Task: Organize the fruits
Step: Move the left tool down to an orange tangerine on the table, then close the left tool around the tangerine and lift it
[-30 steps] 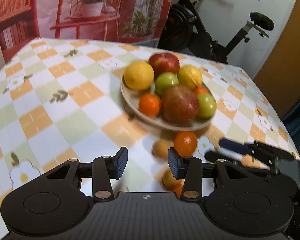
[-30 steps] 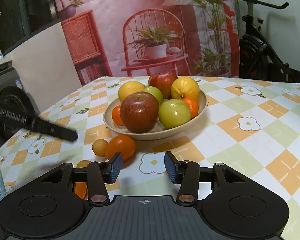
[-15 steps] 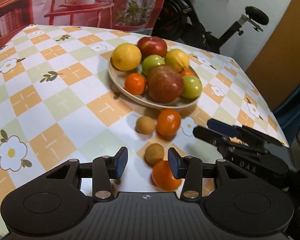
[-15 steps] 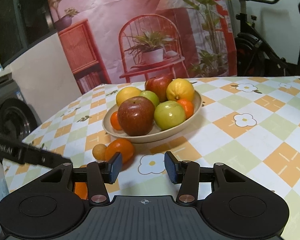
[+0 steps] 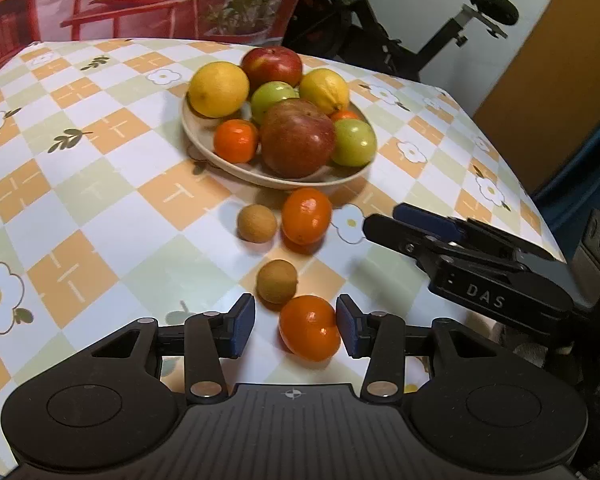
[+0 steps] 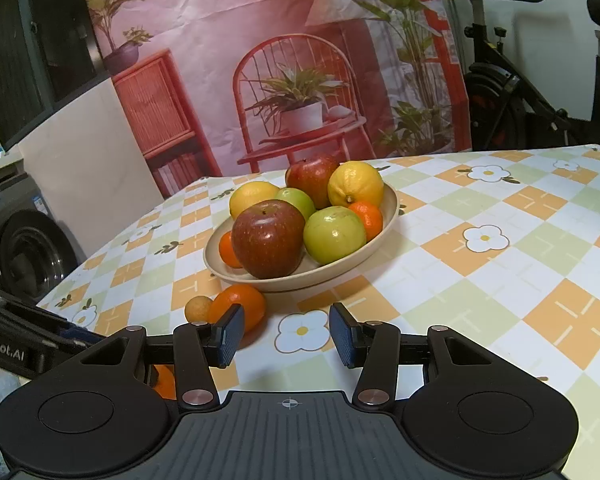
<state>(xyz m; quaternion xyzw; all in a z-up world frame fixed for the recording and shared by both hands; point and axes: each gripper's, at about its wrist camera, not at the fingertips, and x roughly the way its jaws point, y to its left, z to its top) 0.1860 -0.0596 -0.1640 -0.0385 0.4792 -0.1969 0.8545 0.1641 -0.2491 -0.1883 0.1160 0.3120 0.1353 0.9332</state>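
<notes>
Item: near tangerine (image 5: 310, 328), recorded between the parted, empty fingers of the left gripper (image 5: 295, 326); right gripper (image 6: 287, 334) noted farther off, likewise open and empty.

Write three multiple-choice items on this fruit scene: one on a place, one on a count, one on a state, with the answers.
1. Where does the near orange lie?
A. in the bowl
B. on the tablecloth, between the fingers of the left hand-held gripper
C. on the floor

2. How many fruits lie loose on the tablecloth, outside the bowl?
A. one
B. four
C. seven

3. How does the right hand-held gripper stand?
A. open, holding nothing
B. shut on an apple
C. shut on a lemon

Answers:
1 B: the left wrist view shows the orange on the cloth between the two blue pads, with gaps on both sides.
2 B: two oranges and two small brown fruits lie in front of the bowl.
3 A: its pads stand apart, with only tablecloth between them.
</notes>
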